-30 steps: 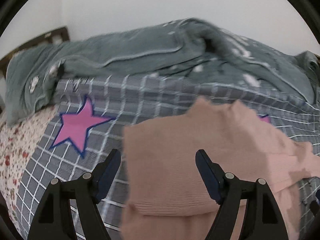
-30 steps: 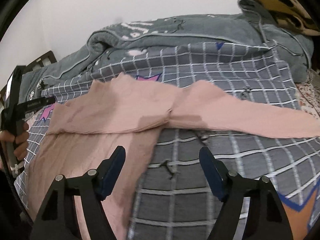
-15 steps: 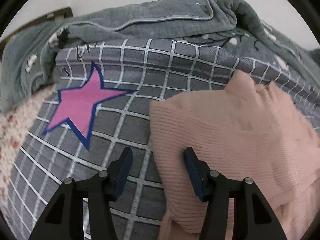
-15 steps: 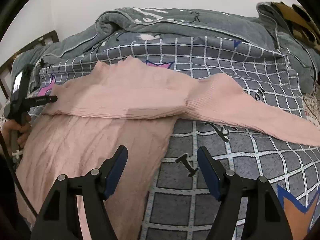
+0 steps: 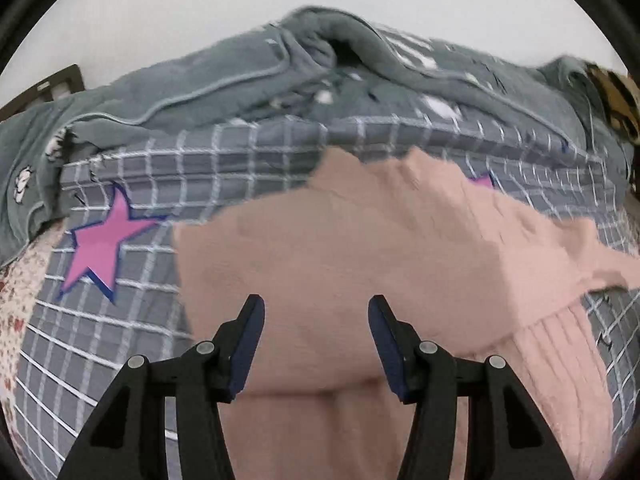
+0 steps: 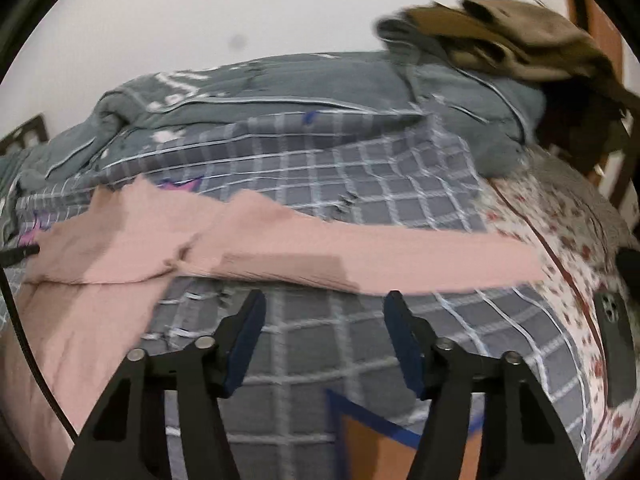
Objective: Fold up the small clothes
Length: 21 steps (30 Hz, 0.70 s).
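Since the earlier frames both hands have shifted sideways: the left gripper [image 5: 316, 310], which half a second ago stood over the left edge of the pink sweater [image 5: 360, 264], is now above its folded body, and the right gripper [image 6: 324, 306] has gone toward the outstretched sleeve [image 6: 400, 252]. The jaws of the left gripper came closer together within the last second, and those of the right gripper have just been closing; both pairs stand apart, with nothing clamped between them.

The sweater lies on the grey checked cover [image 5: 132, 320]. In the left wrist view its upper edge is uneven, and its left edge runs down just right of the pink star [image 5: 102, 246]. In the right wrist view the sleeve stretches to the right, and its end reaches the floral sheet [image 6: 560, 232]. A dark phone [image 6: 616, 344] lies on this sheet, near the right border. Bare checked fabric is between the right fingers [image 6: 248, 336] and the lower edge of the sleeve. A bunched grey quilt [image 6: 280, 96] closes the far side of the bed, with a brown garment [image 6: 520, 44] on top of it at the right.
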Motion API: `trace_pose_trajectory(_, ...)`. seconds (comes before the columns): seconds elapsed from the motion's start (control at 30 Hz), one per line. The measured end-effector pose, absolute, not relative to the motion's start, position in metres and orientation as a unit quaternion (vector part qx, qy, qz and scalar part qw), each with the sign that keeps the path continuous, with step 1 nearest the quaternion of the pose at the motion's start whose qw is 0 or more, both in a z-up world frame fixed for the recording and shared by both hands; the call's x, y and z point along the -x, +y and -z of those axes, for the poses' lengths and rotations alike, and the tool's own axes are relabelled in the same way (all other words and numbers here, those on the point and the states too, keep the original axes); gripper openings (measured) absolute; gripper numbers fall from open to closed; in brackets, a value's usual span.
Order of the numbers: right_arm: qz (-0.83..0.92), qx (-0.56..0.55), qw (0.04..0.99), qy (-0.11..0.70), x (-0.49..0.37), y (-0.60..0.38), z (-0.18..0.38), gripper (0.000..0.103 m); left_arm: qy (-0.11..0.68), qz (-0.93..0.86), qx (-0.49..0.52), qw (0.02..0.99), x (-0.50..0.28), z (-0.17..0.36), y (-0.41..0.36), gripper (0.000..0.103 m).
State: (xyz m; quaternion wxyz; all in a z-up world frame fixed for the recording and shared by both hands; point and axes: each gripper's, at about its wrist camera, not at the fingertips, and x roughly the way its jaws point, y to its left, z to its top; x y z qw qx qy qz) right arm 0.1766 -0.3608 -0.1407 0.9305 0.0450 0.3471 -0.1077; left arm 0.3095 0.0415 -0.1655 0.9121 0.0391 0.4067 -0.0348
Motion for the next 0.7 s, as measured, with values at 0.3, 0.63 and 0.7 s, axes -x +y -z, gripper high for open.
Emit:
trace_pose_trajectory(0.3, 0.122, -0.052, 0.923, 0.362, -0.15, -0.403, 0.152, 0.048, 0.41, -0.004, -0.043, 0.911, -0.301, 0.195, 0.025, 0.062)
trace_pose_trajectory(0.63, 0.054, -0.079, 0.925, 0.369, -0.154, -0.381, 0.153, 0.048, 0.409, -0.012, -0.043, 0.911, -0.297, 0.194, 0.026, 0.07)
trace_pose_trajectory(0.7, 0.031, -0.078, 0.924, 0.372, -0.155, -0.36, 0.151, 0.048, 0.413, -0.005, -0.039, 0.91, -0.29, 0.191, 0.03, 0.073)
